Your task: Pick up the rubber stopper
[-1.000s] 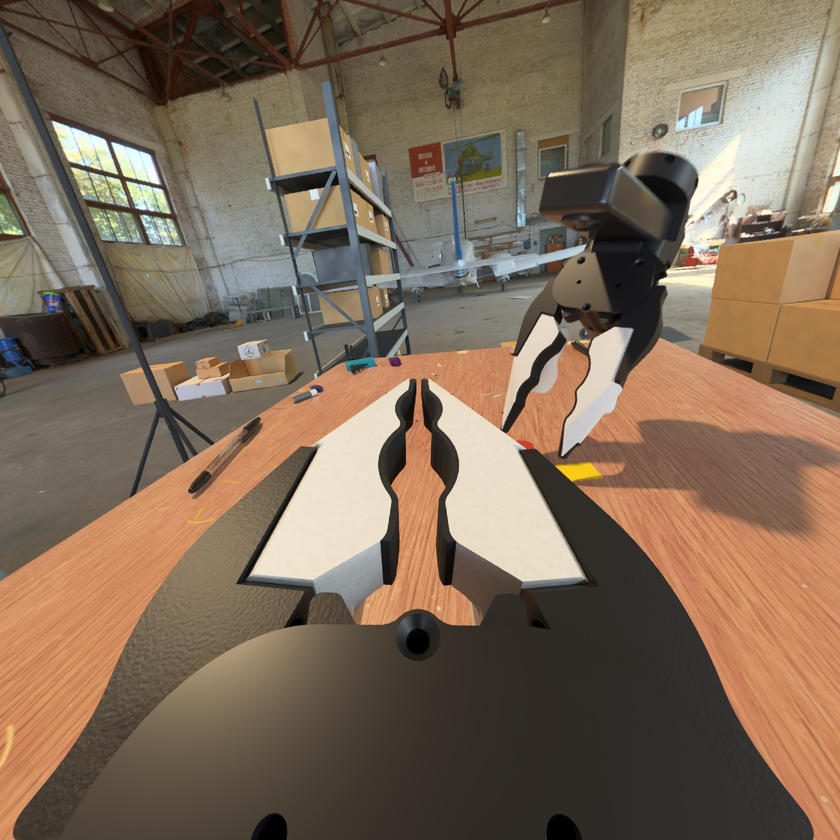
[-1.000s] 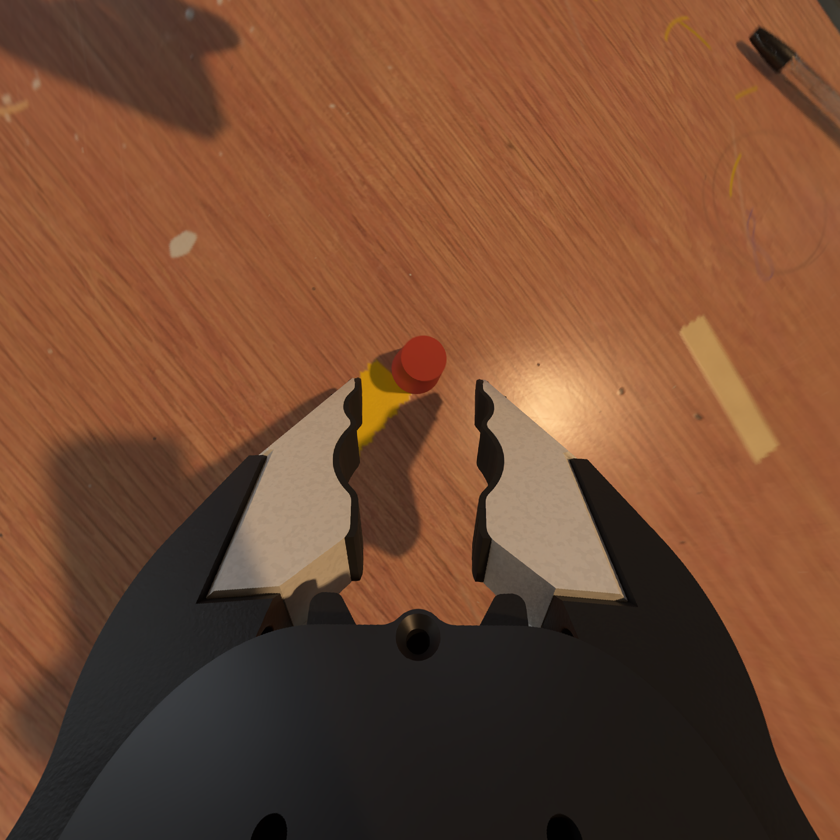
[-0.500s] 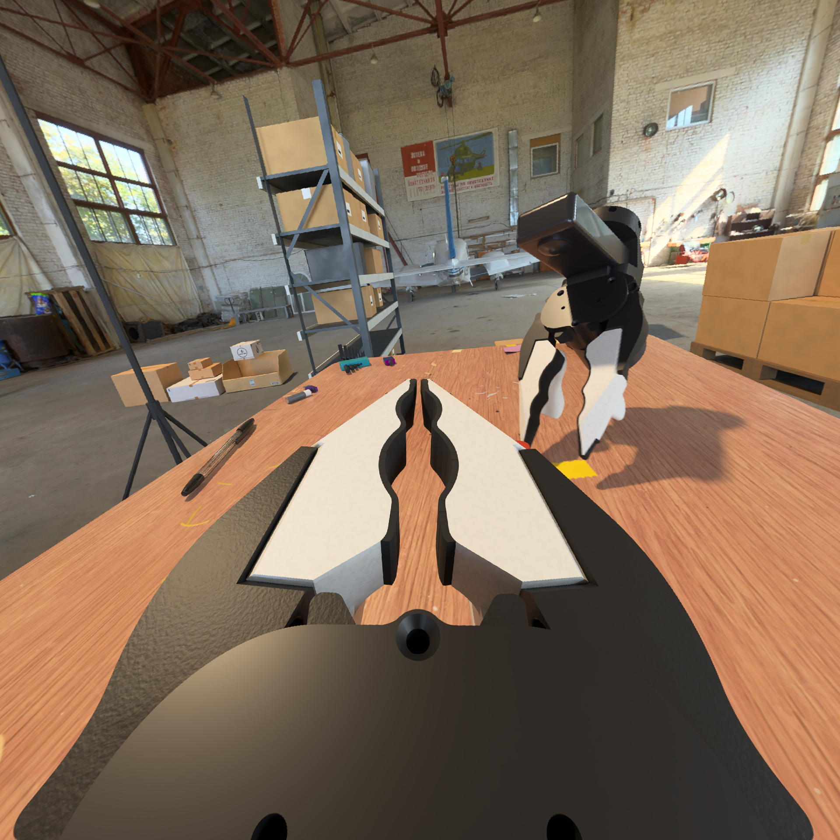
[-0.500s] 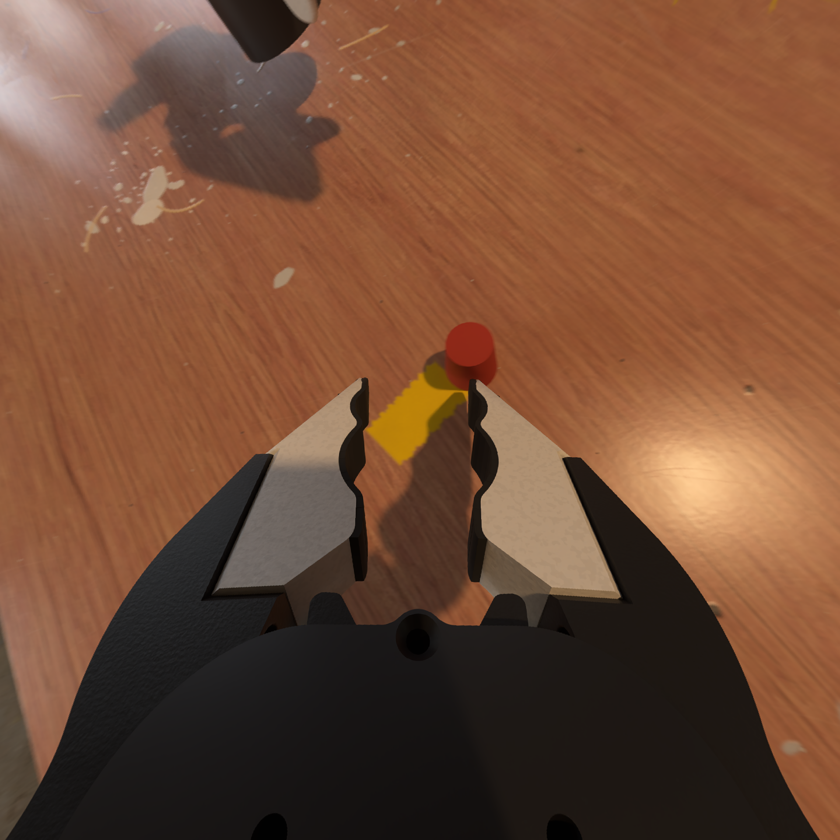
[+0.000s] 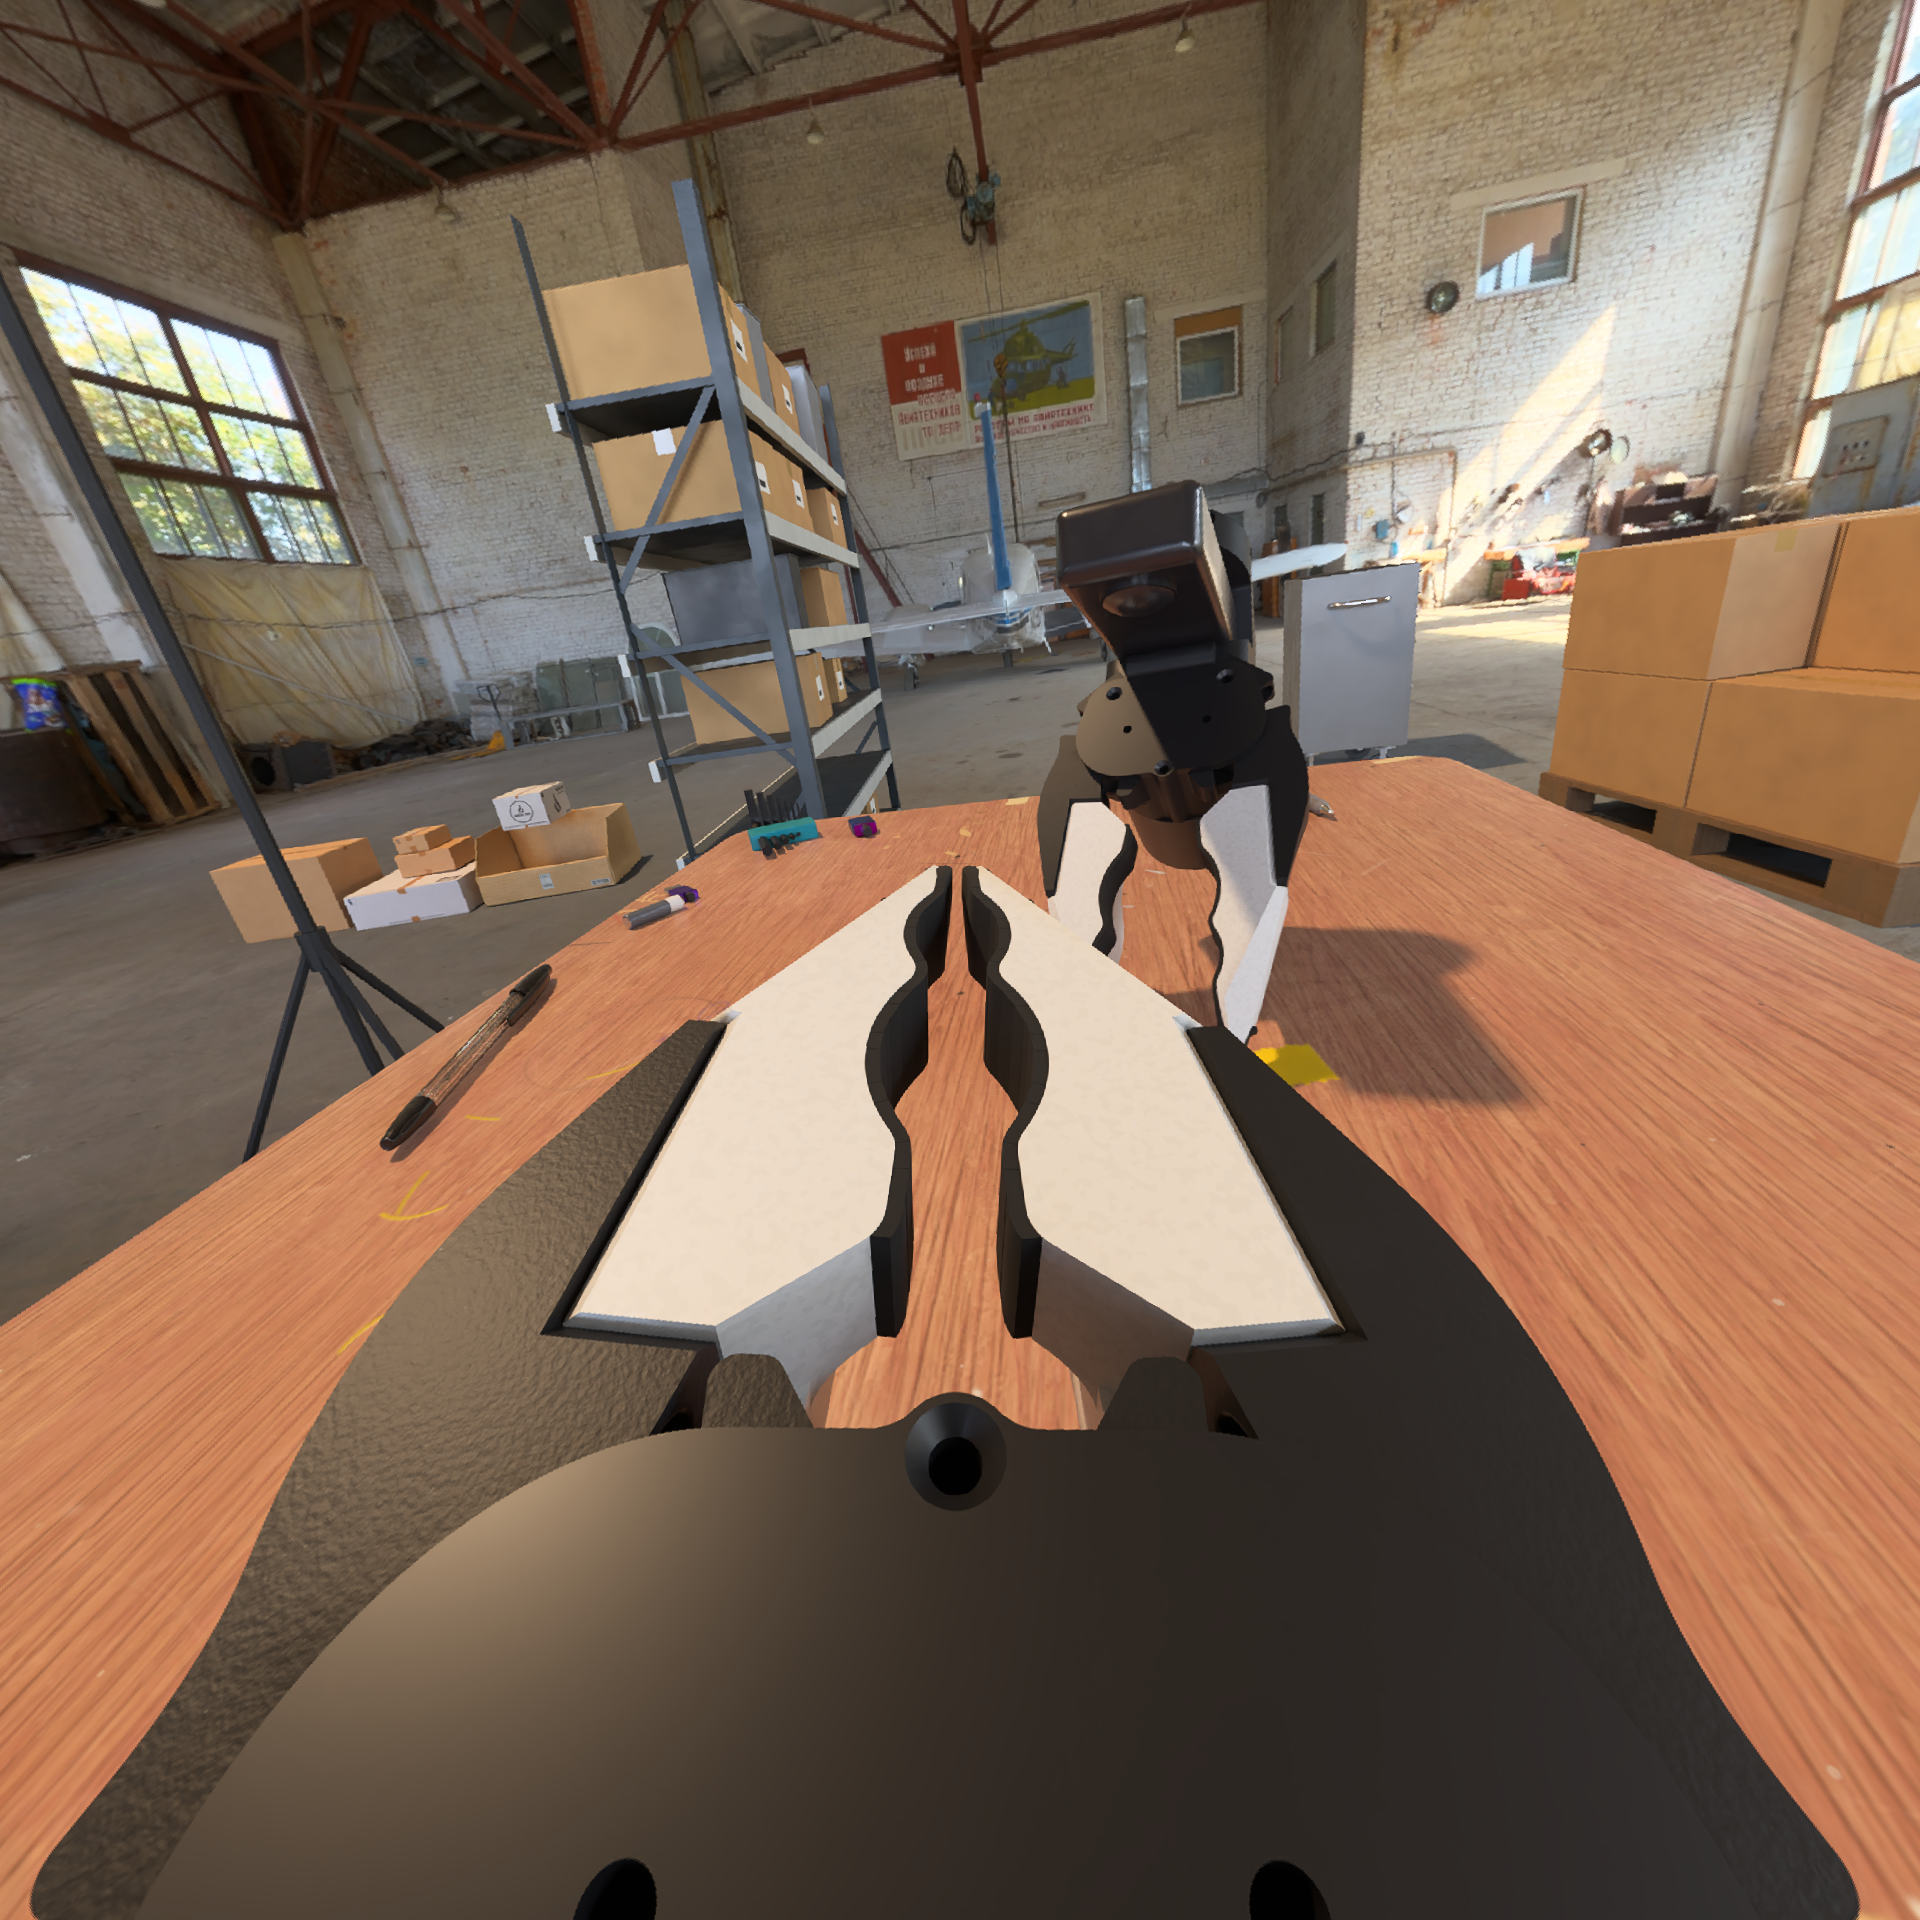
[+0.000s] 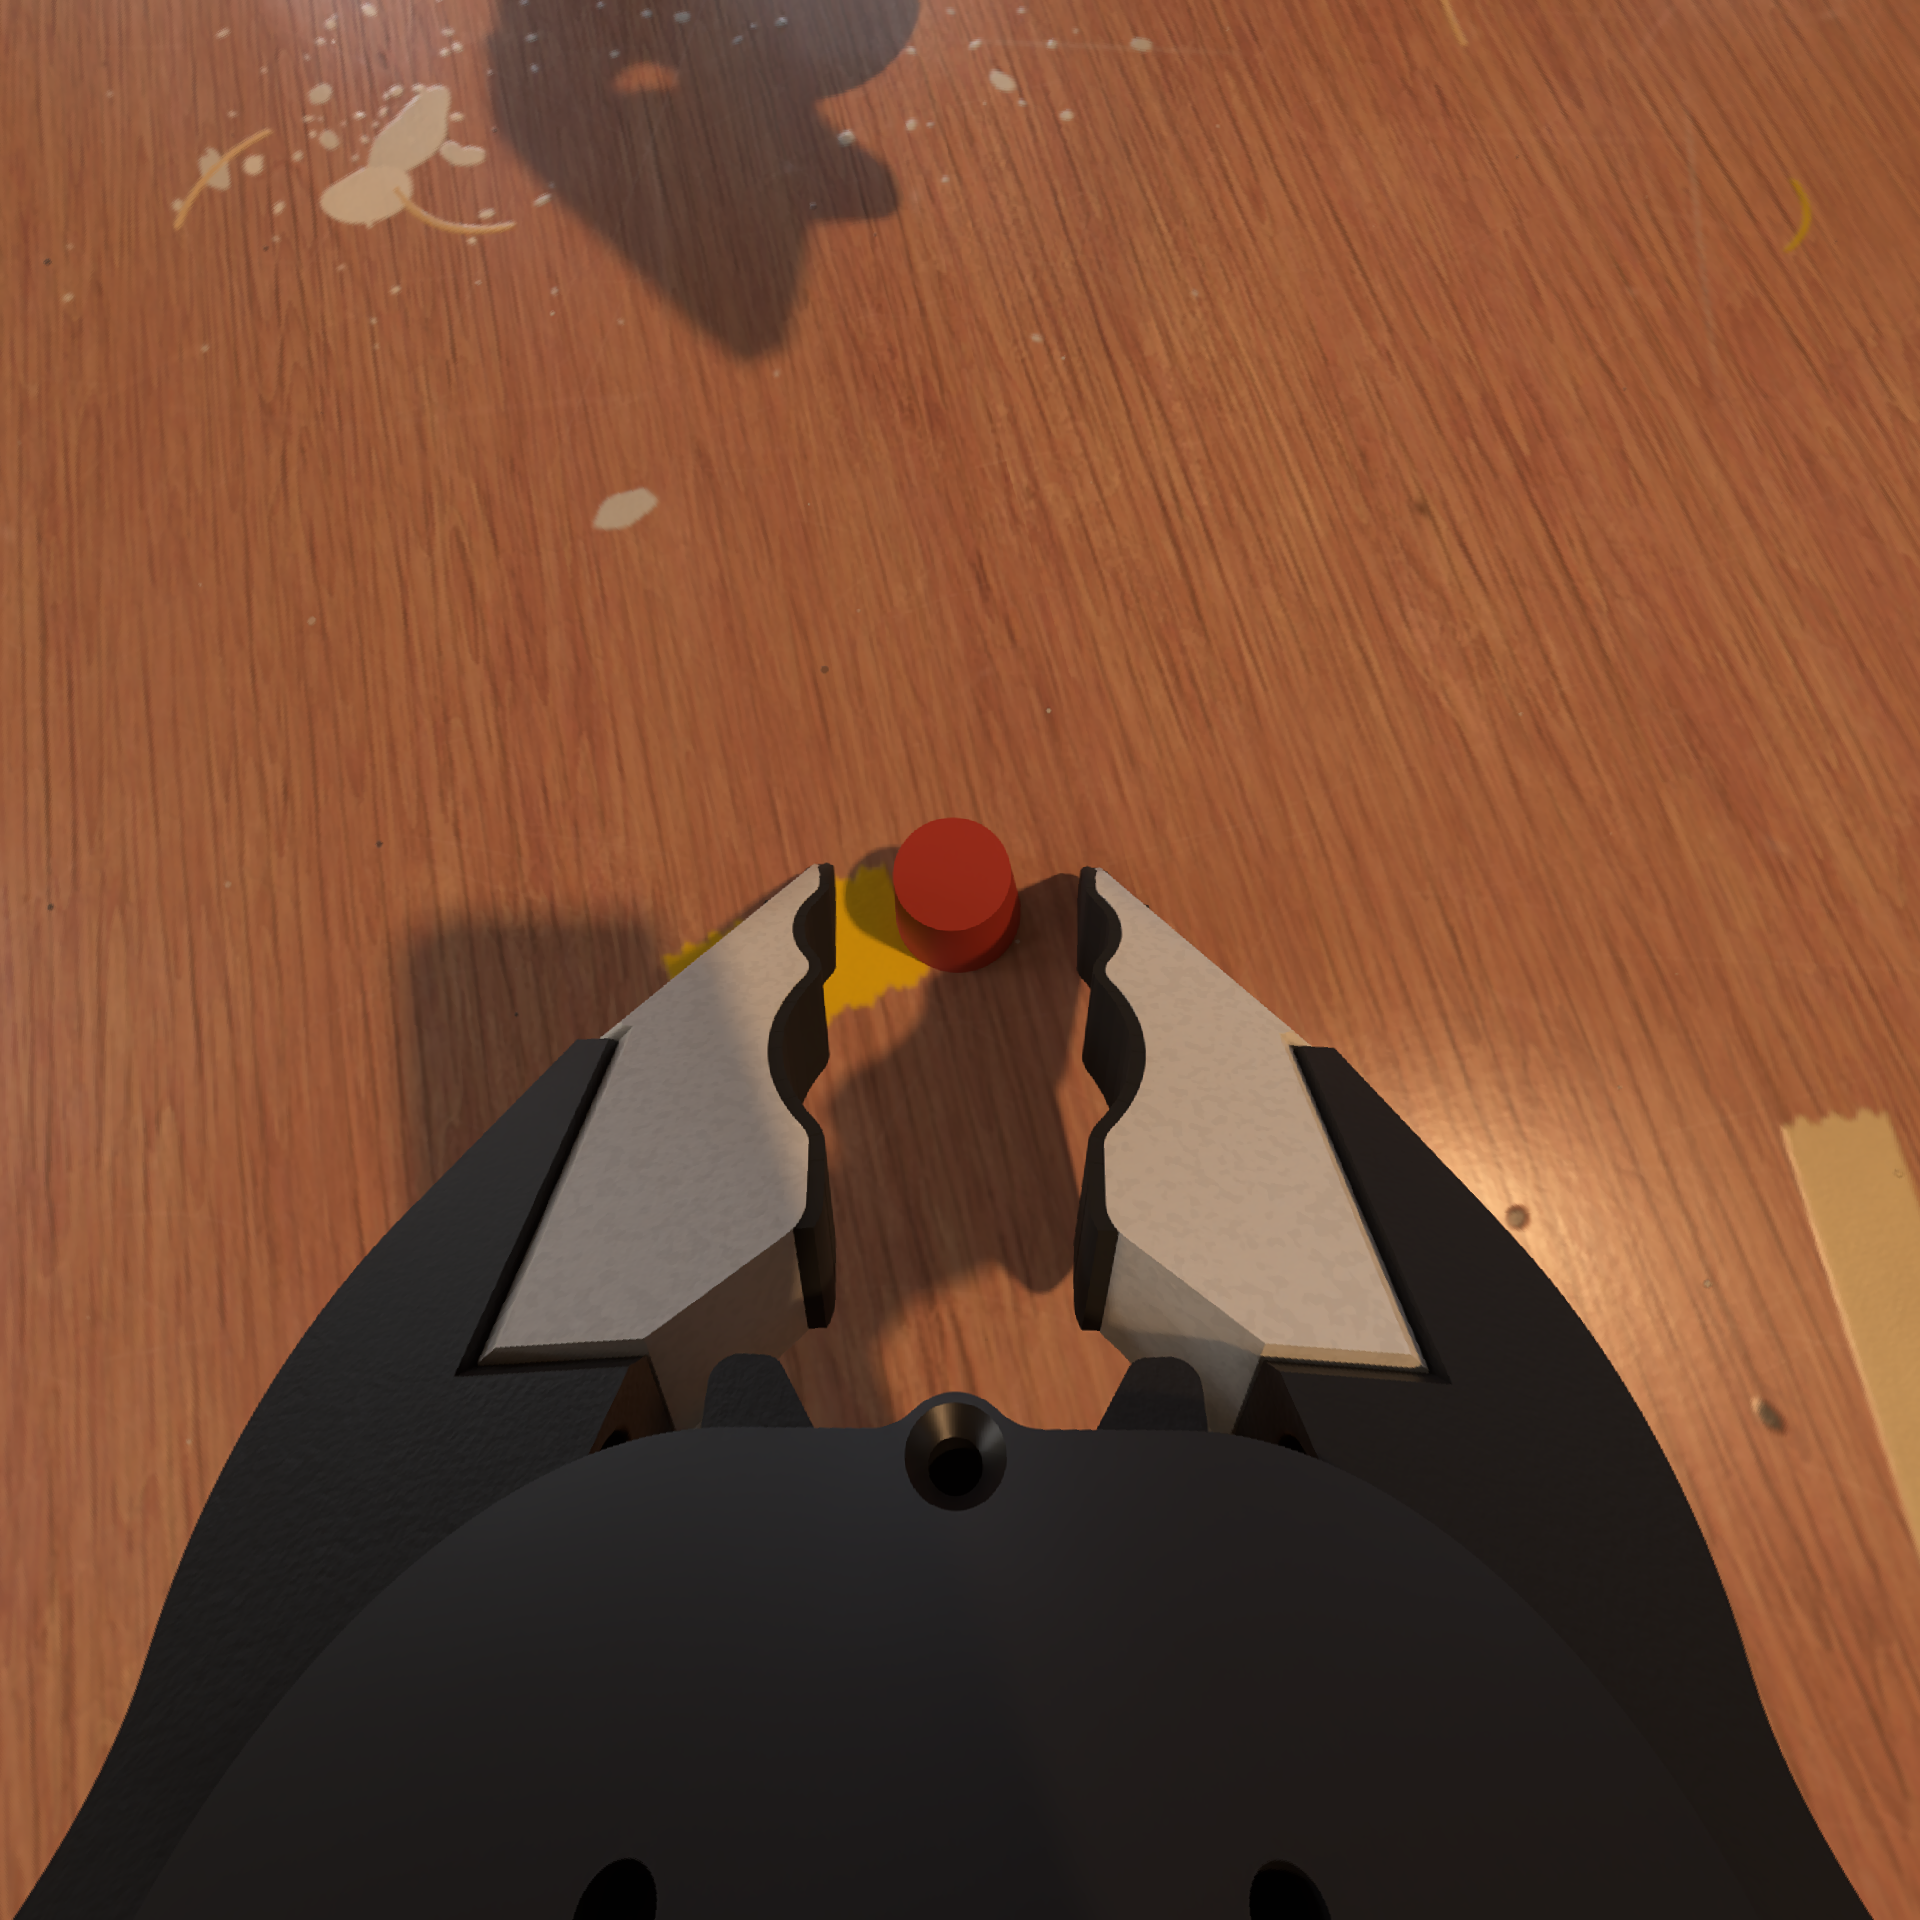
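The rubber stopper [image 6: 954, 891] is a small red plug standing upright on the wooden table, partly on a yellow patch [image 6: 871, 951]. My right gripper [image 6: 956, 883] is open, its fingertips on either side of the stopper and not touching it. In the left wrist view the right gripper [image 5: 1179, 987] points down at the table, and the stopper is hidden behind my left finger. My left gripper [image 5: 956, 881] is shut and empty, low over the table.
A black pen [image 5: 468, 1055] lies at the table's left edge. A marker [image 5: 660, 909], a teal holder [image 5: 781, 834] and a purple bit [image 5: 862, 827] sit at the far edge. A tan tape strip [image 6: 1860, 1278] lies right of the right gripper. Shelving [image 5: 727, 540] stands beyond.
My right gripper has swung round and come lower, so the stopper now sits centred between its fingertips instead of off its right tip. The left gripper has stayed shut and hardly moved.
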